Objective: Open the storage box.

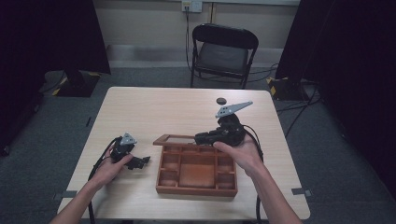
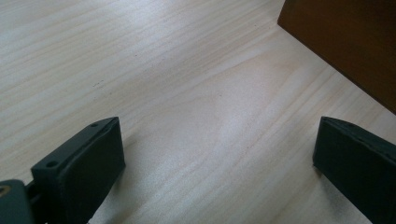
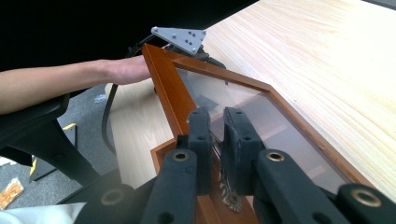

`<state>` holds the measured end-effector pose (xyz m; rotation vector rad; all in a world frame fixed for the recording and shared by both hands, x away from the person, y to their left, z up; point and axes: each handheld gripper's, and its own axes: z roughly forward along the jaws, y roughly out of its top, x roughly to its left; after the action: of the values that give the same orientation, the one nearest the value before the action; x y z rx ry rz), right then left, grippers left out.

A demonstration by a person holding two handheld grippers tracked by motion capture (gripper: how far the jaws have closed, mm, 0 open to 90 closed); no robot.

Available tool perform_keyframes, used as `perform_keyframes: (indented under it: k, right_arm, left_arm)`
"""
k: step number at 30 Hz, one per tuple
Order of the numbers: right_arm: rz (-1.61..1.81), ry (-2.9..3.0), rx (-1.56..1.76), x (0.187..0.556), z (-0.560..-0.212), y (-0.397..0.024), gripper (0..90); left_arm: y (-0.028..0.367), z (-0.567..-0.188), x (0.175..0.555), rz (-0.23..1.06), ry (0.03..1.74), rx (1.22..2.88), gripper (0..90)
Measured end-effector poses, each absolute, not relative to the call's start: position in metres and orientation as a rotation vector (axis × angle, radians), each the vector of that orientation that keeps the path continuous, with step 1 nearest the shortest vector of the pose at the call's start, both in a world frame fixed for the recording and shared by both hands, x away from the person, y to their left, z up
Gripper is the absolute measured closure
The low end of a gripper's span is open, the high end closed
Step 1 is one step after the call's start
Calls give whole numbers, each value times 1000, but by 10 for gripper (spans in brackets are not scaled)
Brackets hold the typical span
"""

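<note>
Right tongs [image 3: 215, 122] clamped on lid [image 3: 243, 109] at box's [image 1: 196, 171] far rim; left tongs [image 1: 140, 162] apart, left of box.

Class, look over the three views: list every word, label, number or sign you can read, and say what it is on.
None can be read.
The box, its glass lid, the table and the tongs' grey plates carry no print.
The wall socket behind the chair is too small to tell any marking.
The yellow-black stripes on the floor stands are a warning pattern, not text.
</note>
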<state>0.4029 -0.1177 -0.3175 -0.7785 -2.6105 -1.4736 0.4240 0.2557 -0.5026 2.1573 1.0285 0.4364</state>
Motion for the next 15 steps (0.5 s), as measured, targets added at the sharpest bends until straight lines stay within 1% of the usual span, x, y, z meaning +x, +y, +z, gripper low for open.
perform_keyframes:
  k: [15]
  right_arm:
    - [-1492,-2587,-796,407,-316,-119,822]
  left_arm:
    - [256,-503,424,436,1028,2158,13]
